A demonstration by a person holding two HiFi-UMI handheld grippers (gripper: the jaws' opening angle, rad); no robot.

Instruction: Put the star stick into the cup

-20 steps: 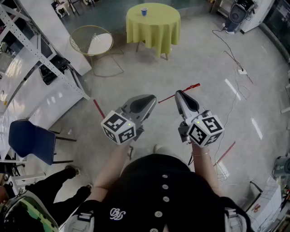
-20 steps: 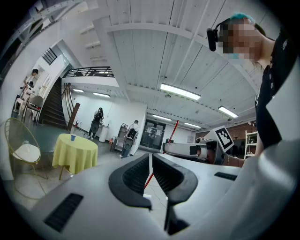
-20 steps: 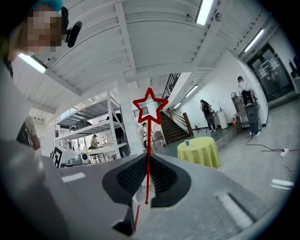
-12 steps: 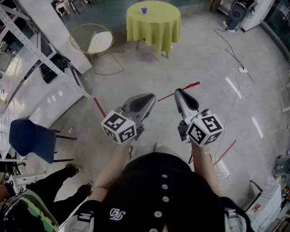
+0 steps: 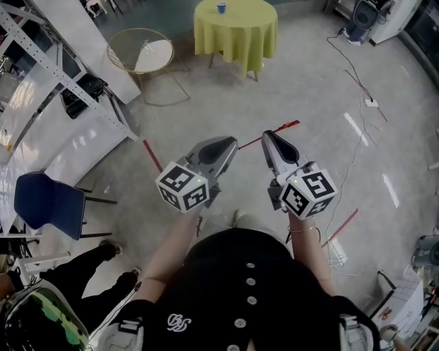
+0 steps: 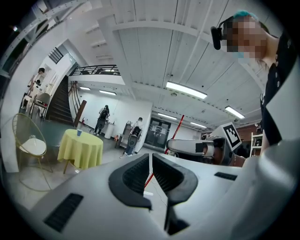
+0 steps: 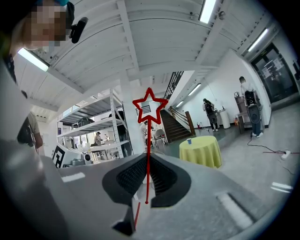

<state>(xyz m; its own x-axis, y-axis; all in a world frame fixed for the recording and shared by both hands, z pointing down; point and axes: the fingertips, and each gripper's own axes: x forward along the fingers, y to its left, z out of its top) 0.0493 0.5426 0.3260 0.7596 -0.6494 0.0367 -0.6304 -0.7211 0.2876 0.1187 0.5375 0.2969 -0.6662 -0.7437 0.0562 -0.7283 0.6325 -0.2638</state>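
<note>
My right gripper (image 5: pixel 266 135) is shut on the thin red star stick (image 5: pixel 285 127). In the right gripper view the stick rises from between the pads (image 7: pixel 147 157) to its outline star (image 7: pixel 149 110). My left gripper (image 5: pixel 230 142) is held level beside it with its jaws together and nothing between them (image 6: pixel 150 157). The small blue cup (image 5: pixel 221 7) stands on a round table with a yellow cloth (image 5: pixel 236 31), far ahead across the floor. The cup also shows in the left gripper view (image 6: pixel 78 133) and in the right gripper view (image 7: pixel 189 141).
A round glass side table on a gold frame (image 5: pixel 140 55) stands left of the yellow table. Metal shelving (image 5: pixel 62 89) and a blue chair (image 5: pixel 48 206) line the left side. Cables (image 5: pixel 357 82) lie on the floor at right. A person's legs (image 5: pixel 89 274) are at lower left.
The yellow table and the floor have shifted slightly up and right in the head view. Both grippers keep their pose, and the stick stays held.
</note>
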